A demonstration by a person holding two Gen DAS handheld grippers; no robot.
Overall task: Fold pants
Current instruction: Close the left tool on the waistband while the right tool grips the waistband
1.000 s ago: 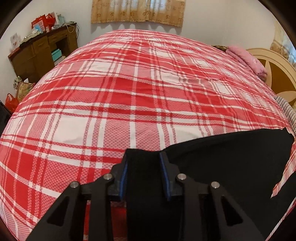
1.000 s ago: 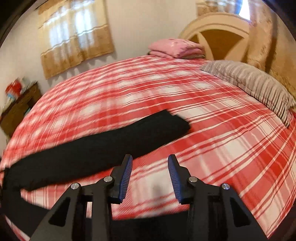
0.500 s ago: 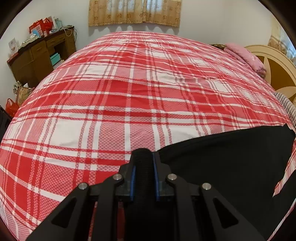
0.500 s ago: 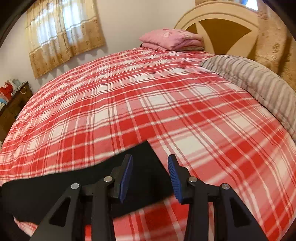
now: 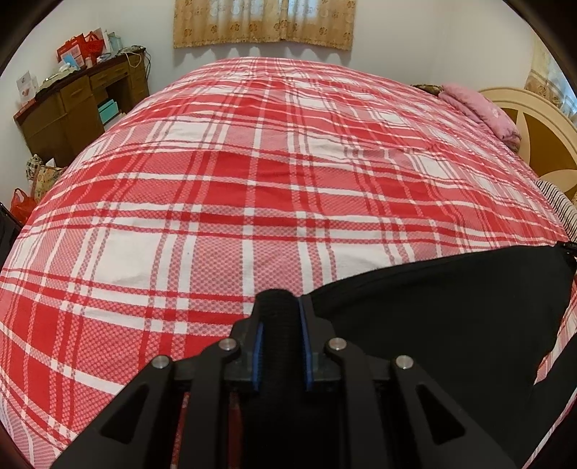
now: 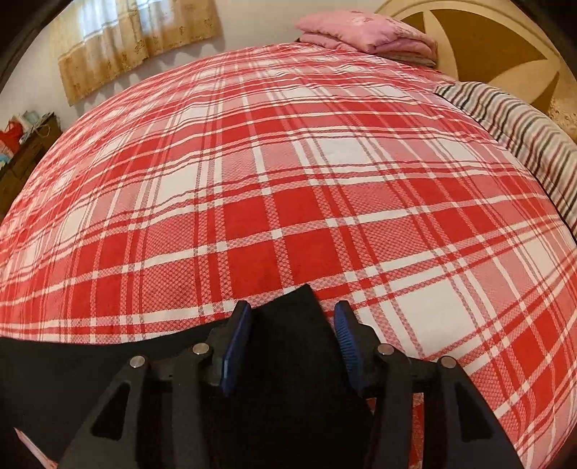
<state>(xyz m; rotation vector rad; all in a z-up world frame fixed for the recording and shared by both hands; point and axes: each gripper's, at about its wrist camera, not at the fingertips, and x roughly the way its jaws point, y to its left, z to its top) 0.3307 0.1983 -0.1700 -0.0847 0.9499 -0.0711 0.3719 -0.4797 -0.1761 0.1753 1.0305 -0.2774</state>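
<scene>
Left hand-held gripper point(image 5: 279, 324) is clamped on the black pants point(image 5: 450, 299); right hand-held gripper point(image 6: 292, 335) spread wide around them on the bed point(image 6: 288, 180).

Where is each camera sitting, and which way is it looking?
Left wrist: sits on the left gripper, looking along its fingers across the plaid bed to the curtain; the gripper pinches the black pants.
Right wrist: sits on the right gripper, facing the headboard; open jaws straddle a pants corner.
Both show the bed, pants, curtain and pink blanket.
</scene>
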